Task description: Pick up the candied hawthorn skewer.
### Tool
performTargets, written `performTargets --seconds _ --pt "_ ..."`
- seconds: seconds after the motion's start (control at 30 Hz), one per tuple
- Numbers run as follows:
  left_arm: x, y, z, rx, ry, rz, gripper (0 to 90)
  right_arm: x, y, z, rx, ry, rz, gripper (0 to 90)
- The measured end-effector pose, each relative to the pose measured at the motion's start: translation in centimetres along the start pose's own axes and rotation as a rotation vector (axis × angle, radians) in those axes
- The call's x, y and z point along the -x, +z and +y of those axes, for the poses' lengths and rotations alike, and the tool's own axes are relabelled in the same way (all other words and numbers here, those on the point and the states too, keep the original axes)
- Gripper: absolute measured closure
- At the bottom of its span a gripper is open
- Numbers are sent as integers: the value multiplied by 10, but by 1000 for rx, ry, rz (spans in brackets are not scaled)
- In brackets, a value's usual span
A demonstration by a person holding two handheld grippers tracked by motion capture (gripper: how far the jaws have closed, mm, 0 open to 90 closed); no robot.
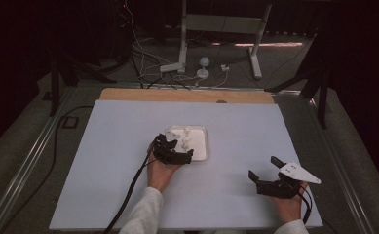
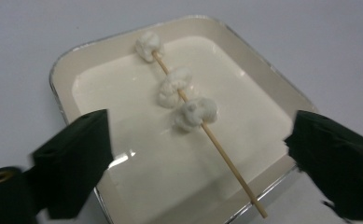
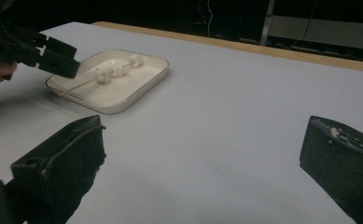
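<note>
A shallow white tray [image 1: 205, 141] sits mid-table on the white sheet. In it lies a wooden skewer [image 2: 226, 156] threaded with three white lumps [image 2: 173, 86]; its bare end rests on the near rim. My left gripper [image 1: 176, 146] hovers over the tray's near left corner, open, its jaws wide on either side of the skewer [image 2: 198, 140] without touching it. My right gripper [image 1: 263, 166] is open and holds nothing, low over bare sheet at the right front. In the right gripper view [image 3: 205, 140] the tray [image 3: 137, 91] is far left, with the left gripper [image 3: 53, 56] above it.
The white sheet [image 1: 245, 126] covers the table, with a wooden strip [image 1: 187, 95] along the far edge. A black cable [image 1: 131, 192] trails from the left gripper toward the front edge. A metal frame's legs [image 1: 182, 44] and loose wires stand on the floor beyond.
</note>
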State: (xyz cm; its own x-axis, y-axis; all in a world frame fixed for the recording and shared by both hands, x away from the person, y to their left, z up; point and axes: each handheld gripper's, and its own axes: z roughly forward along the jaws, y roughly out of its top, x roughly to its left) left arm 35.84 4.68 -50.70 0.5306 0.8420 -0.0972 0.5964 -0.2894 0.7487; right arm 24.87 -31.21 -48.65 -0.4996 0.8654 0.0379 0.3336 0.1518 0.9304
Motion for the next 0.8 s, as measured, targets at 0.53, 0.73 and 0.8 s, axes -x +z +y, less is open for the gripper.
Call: performTargets --seconds 0.53,0.73,0.8 --pt "-6 1 -4 -164 -2 -1 800 0 0 0 -6 -2 3 0" --pt "-9 0 -4 -166 -39 3 893 0 1 -1 -10 -5 8 0" --pt "-10 0 -4 -166 -40 -3 894 0 1 -1 -10 -4 9 0"
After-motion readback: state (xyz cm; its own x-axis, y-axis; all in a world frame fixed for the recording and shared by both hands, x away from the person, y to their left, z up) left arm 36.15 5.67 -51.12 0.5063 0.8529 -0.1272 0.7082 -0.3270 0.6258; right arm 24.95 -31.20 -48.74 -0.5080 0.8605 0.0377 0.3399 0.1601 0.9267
